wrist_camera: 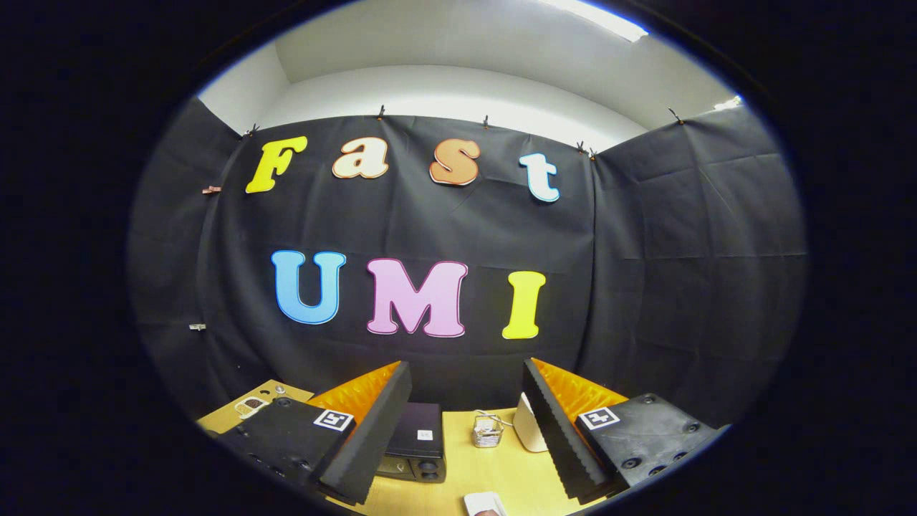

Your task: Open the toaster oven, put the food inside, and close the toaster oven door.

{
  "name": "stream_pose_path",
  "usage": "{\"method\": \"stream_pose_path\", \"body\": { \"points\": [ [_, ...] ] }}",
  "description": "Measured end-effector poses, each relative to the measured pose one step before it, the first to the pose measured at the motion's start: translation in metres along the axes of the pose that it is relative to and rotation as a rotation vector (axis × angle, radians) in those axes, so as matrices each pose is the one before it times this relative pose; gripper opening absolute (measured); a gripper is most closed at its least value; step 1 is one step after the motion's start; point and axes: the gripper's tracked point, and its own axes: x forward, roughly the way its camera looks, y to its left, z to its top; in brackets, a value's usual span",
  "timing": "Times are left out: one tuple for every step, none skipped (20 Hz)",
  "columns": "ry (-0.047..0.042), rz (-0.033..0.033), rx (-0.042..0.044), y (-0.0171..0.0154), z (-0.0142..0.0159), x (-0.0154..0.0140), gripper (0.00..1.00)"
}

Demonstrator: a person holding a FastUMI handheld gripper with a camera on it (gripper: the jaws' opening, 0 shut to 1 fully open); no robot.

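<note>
— Worktop point(458, 466) of pale wood is seen below, under the black cloth wall point(430, 229). What is found at its left?

— A small white-and-dark object point(251, 406), too small to be made out, is seen beyond the left finger point(372, 423).

— And the toaster oven?

— The dark box-shaped toaster oven point(418, 450) is set just inside the left finger, partly hidden by it; its door cannot be judged.

— Further right?

— A small wire mesh basket point(487, 431) is placed between the fingers, then a white rounded object point(529, 424) against the right finger. A white item point(484, 503) is seen nearest, cut off.

— The hand-held gripper point(466, 430)?

— Its fingers are held wide apart, and nothing is gripped.
</note>
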Motion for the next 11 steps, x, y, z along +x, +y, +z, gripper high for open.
{"method": "stream_pose_path", "body": {
  "points": [
    [-0.00004,-0.00004,0.00838,-0.01014,0.00108,-0.00269,0.98],
    [0.00324,0.00092,0.01042,-0.01030,-0.00040,0.00035,0.98],
    [0.00534,0.00166,0.00910,-0.00747,-0.00181,-0.00097,0.98],
    [0.00383,-0.00006,0.00915,-0.00928,-0.00162,-0.00085,0.98],
    [0.00179,0.00136,0.00656,-0.00777,-0.00031,-0.00060,0.98],
    [0.00483,0.00049,0.00296,-0.00716,-0.00260,0.00077,0.98],
    [0.00267,0.00172,0.00267,-0.00555,-0.00187,0.00081,0.98],
    [-0.00157,0.00543,0.00268,-0.00494,-0.00199,-0.00141,0.98],
    [0.00731,-0.00009,-0.00004,-0.00440,-0.00488,-0.00050,0.98],
    [0.00761,0.00428,0.00024,-0.00397,-0.00551,-0.00047,0.98],
    [0.00786,0.00148,0.00137,-0.00324,-0.00468,-0.00068,0.98]
  ]
}}
